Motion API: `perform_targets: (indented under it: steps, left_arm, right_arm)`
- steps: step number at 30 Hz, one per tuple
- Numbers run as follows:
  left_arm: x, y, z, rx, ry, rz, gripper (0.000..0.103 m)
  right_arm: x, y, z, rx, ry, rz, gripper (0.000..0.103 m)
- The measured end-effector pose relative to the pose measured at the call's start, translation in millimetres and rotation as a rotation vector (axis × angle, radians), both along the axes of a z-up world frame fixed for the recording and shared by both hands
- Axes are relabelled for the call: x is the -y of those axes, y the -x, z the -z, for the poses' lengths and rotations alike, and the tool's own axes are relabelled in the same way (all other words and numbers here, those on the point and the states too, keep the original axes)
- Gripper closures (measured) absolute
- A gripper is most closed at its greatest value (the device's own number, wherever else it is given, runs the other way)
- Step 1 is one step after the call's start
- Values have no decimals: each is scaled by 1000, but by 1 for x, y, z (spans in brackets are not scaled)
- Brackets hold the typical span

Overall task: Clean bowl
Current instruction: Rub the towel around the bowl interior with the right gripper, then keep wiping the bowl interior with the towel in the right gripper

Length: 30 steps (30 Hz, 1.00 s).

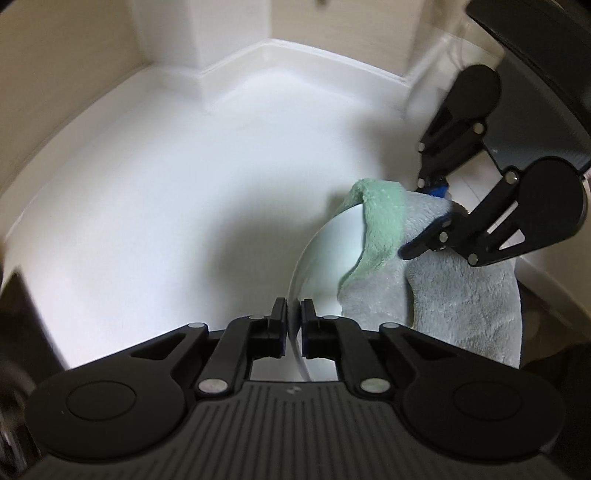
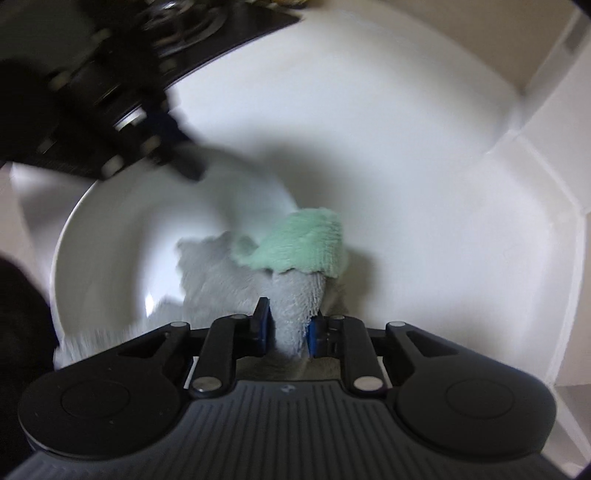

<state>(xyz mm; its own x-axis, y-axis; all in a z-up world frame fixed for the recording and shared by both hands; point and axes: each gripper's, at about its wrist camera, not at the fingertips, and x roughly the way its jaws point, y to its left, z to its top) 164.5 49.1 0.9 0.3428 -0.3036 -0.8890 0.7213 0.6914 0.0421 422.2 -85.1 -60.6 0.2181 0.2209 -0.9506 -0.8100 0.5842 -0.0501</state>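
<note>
A white bowl (image 1: 328, 251) is held tilted on edge over a white counter; my left gripper (image 1: 294, 326) is shut on its thin rim. In the right wrist view the bowl (image 2: 122, 240) opens toward the camera, and the left gripper (image 2: 184, 166) shows blurred at its upper left rim. A fluffy cloth, grey with a mint-green side (image 2: 299, 243), lies inside the bowl. My right gripper (image 2: 290, 328) is shut on a bunched grey part of the cloth. In the left wrist view the right gripper (image 1: 437, 210) grips the cloth (image 1: 461, 295) draped over the bowl.
The white counter (image 1: 166, 206) spreads left and behind the bowl, ending at a raised white backsplash (image 1: 266, 51) and beige wall. A black stove top (image 2: 207, 29) lies at the far left in the right wrist view. A dark object (image 1: 546, 55) stands at the upper right.
</note>
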Motion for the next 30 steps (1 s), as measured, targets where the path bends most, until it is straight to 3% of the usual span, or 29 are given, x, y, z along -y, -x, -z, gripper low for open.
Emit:
perform_targets:
  steps: [3, 6, 11, 14, 17, 19, 26, 30]
  left_arm:
    - [2, 1, 11, 21, -29, 51, 97]
    - [-2, 0, 11, 21, -4, 10, 96]
    - [-31, 17, 10, 19, 46, -160, 92]
    - [-41, 36, 14, 22, 42, -188, 92]
    - [-44, 39, 13, 20, 33, -175, 92]
    - [-43, 19, 8, -16, 29, -159, 94]
    - [-36, -4, 5, -6, -20, 78, 95]
    - [-47, 16, -11, -13, 8, 70, 97]
  right_arm:
    - [-10, -3, 2, 72, 50, -9, 83]
    - [-24, -7, 2, 172, 40, -4, 82]
    - [-17, -14, 1, 162, -66, 40, 83]
    - [-13, -14, 3, 161, -91, 50, 84]
    - [-11, -15, 4, 156, -101, 54, 85]
    - [-8, -11, 6, 133, -71, 35, 85]
    - [-2, -6, 4, -11, 63, -167, 82]
    - [-19, -15, 4, 108, 76, -173, 82]
